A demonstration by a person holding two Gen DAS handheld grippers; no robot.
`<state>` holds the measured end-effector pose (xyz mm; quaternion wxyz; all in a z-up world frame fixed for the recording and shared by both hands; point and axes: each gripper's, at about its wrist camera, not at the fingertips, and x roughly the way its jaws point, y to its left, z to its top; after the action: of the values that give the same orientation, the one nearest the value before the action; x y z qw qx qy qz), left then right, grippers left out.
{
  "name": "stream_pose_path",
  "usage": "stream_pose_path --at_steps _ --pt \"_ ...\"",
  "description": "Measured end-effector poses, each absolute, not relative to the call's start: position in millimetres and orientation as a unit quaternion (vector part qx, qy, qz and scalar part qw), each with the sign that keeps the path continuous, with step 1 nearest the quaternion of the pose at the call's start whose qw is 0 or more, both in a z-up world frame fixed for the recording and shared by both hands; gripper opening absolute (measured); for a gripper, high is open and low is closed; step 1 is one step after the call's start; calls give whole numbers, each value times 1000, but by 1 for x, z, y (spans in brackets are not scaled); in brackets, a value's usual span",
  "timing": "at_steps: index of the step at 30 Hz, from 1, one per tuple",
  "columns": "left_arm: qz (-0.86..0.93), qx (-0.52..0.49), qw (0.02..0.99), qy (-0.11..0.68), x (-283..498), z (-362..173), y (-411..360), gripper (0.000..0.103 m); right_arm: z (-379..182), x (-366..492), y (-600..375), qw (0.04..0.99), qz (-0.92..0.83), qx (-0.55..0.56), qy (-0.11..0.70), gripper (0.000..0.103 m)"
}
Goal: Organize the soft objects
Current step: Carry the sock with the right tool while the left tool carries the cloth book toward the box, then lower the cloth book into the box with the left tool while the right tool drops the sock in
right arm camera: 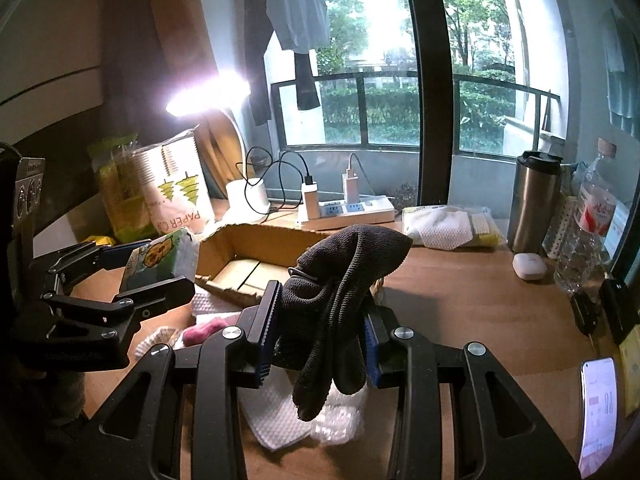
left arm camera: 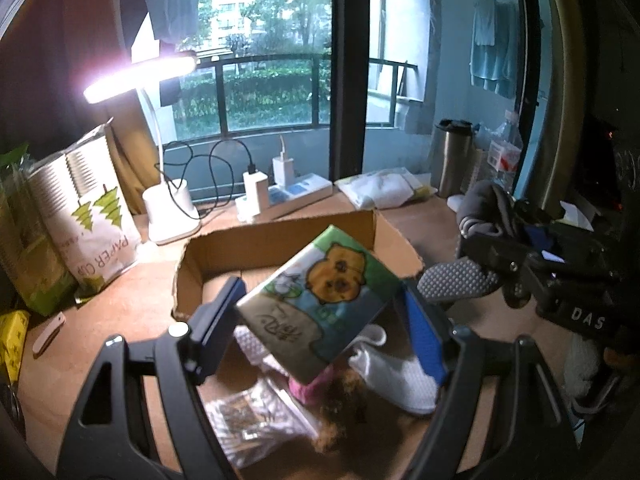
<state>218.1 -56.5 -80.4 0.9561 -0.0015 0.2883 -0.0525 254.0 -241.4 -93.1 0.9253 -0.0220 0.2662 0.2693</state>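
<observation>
Clamped in my left gripper (left arm camera: 320, 312), tissue pack (left arm camera: 320, 300) hangs tilted over the cardboard box (left arm camera: 276, 240) — right gripper (right arm camera: 320, 320) pinches dark knit cloth (right arm camera: 336, 292) just beside that box.

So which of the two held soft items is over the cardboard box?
The cartoon-printed tissue pack in the left claw, above the box. The right claw's black knit cloth hangs short of it.

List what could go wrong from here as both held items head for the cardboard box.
1. The tissue pack sits tilted in the left gripper, apparently held near one end; it may twist or slip out.
2. The black knit cloth droops below the right gripper and might snag the cardboard box rim.
3. Both grippers are close together by the box and might collide.
</observation>
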Motion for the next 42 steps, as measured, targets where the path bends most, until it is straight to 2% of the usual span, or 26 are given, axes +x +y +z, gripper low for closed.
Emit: stream_pose_path --at_steps 21,42 --pt "-55 -10 960 276 274 -82 -51 77 -95 318 -241 927 256 -8 273 38" --pt "-82 -22 932 353 327 -137 -61 77 -142 361 -214 904 282 4 322 38"
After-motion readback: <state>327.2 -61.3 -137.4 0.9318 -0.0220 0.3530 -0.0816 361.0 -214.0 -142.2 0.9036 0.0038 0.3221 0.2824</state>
